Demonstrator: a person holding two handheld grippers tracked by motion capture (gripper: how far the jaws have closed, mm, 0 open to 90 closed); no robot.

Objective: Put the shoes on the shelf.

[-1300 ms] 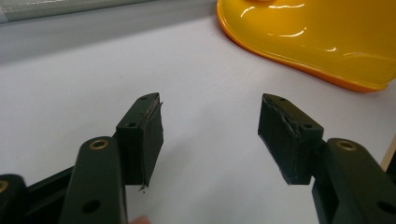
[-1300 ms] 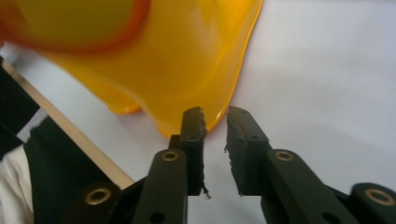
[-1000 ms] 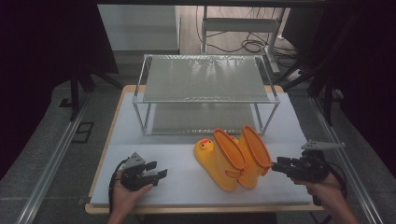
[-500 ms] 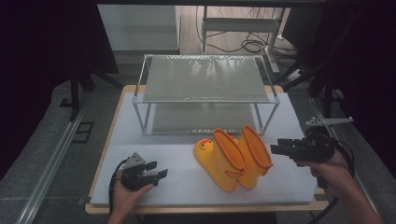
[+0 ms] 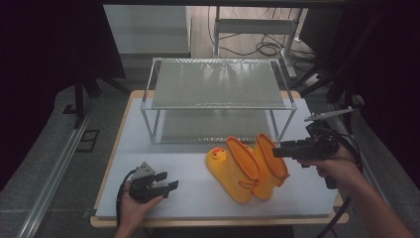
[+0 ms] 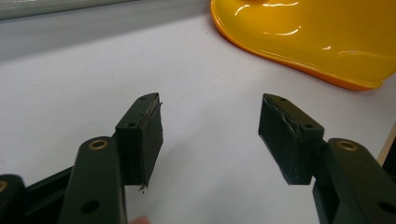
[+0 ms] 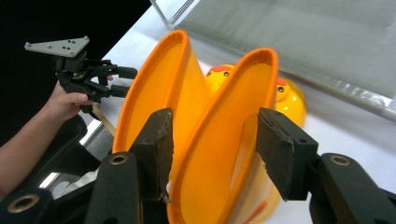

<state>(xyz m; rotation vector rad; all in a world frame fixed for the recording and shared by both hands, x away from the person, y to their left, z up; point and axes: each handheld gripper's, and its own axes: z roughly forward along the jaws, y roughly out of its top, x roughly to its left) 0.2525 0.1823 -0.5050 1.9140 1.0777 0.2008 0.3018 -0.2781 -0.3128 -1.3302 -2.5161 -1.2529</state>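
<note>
Two yellow duck boots [image 5: 250, 166] lay on the white table [image 5: 198, 198] in front of a two-tier rack [image 5: 218, 96], with a gripper on each side of them.

The left gripper [image 5: 166, 186] rested low on the table near its front left, held in a hand [image 5: 133, 206], well apart from the boots; in the left gripper view its jaws stood wide apart with nothing between them, above bare table, and a boot [image 6: 303, 37] lay ahead to the right. The right gripper [image 5: 280, 150] was held above the table at the boots' right side, pointing left. In the right gripper view its jaws were apart, one on each side of the nearer boot's [image 7: 229, 140] open orange rim; whether the pads touched it could not be told. Both boots' shafts pointed toward that gripper, their duck-faced toes toward the rack.
</note>
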